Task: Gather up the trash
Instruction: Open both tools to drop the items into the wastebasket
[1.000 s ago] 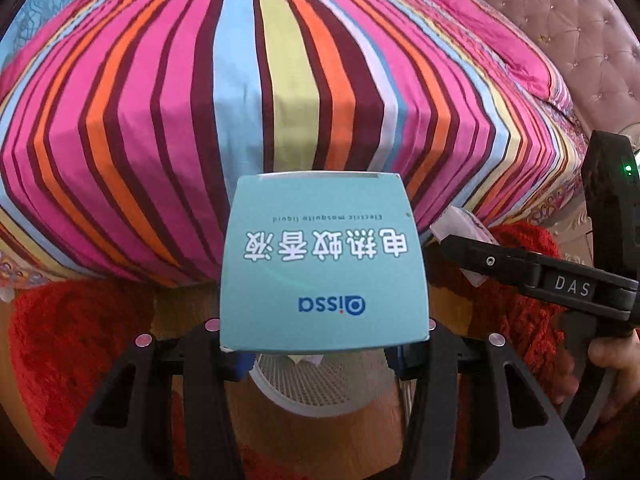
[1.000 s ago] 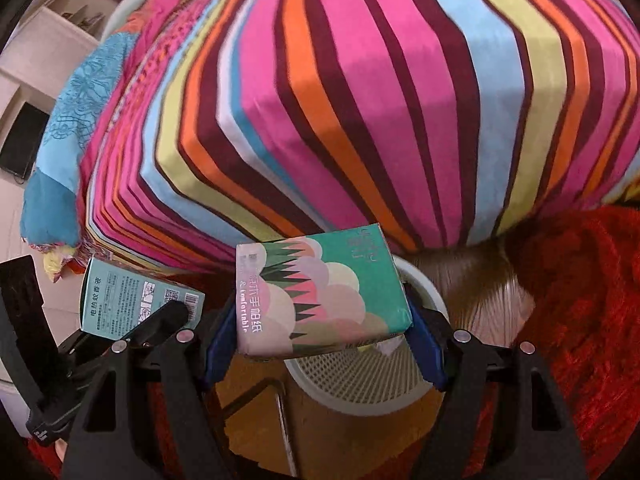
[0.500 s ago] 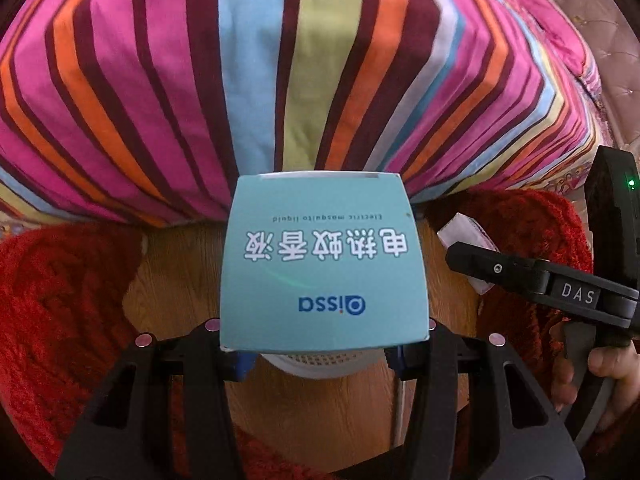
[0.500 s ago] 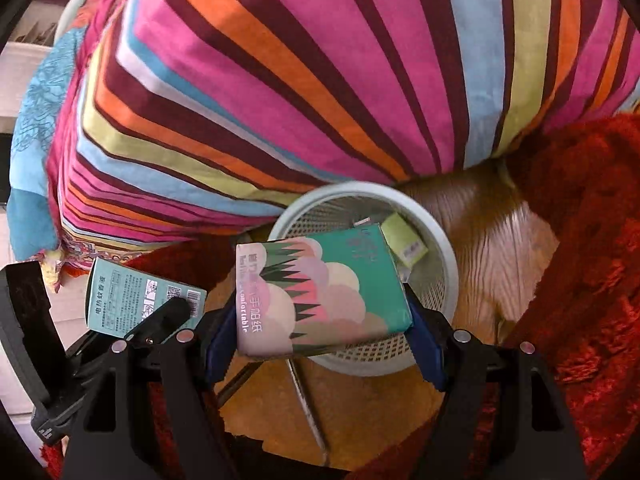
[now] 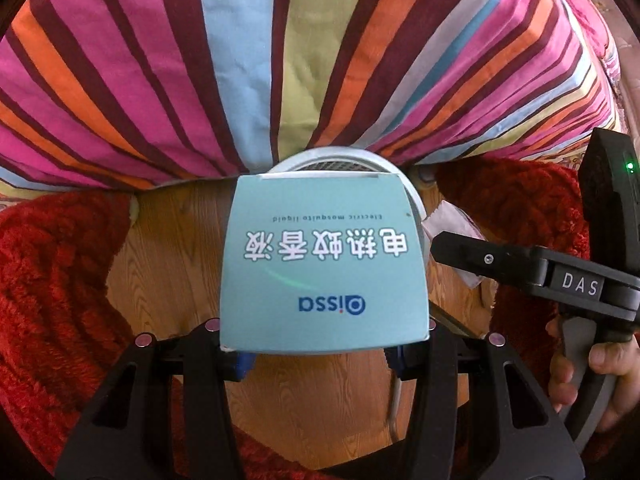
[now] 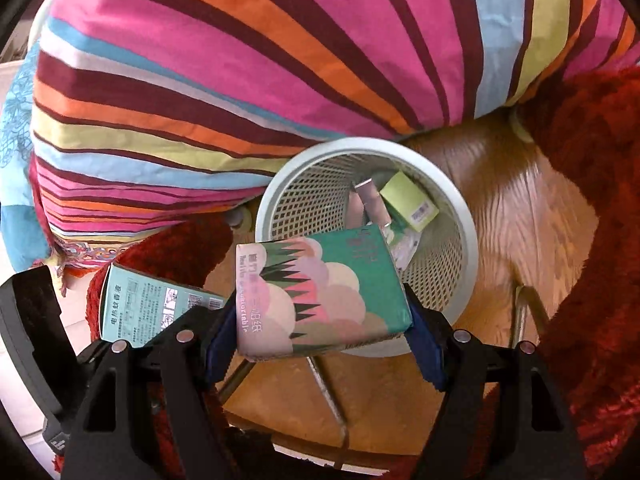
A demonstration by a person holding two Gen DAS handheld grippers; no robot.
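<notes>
My left gripper [image 5: 322, 354] is shut on a pale teal mosquito-liquid box [image 5: 324, 264]; the box hides most of the white mesh waste basket [image 5: 412, 196] below it. My right gripper [image 6: 320, 336] is shut on a green tissue pack with a pink cloud print [image 6: 320, 292], held over the near rim of the same basket [image 6: 460, 216]. Inside the basket lie a lime-green box [image 6: 408, 200] and other scraps. The teal box [image 6: 148, 308] also shows at the lower left of the right wrist view, and the right gripper's body [image 5: 560, 280] at the right of the left wrist view.
The basket stands on a wooden floor [image 6: 532, 216] against a striped bedcover [image 5: 280, 60]. Red shaggy rugs [image 5: 48, 280] lie on both sides. A metal rod frame [image 6: 324, 384] runs across the floor beneath the grippers. A person's hand [image 5: 592, 376] holds the right gripper's handle.
Both grippers have sunk and tipped further downward with their loads. The basket has come into fuller view and its contents now show under the tissue pack.
</notes>
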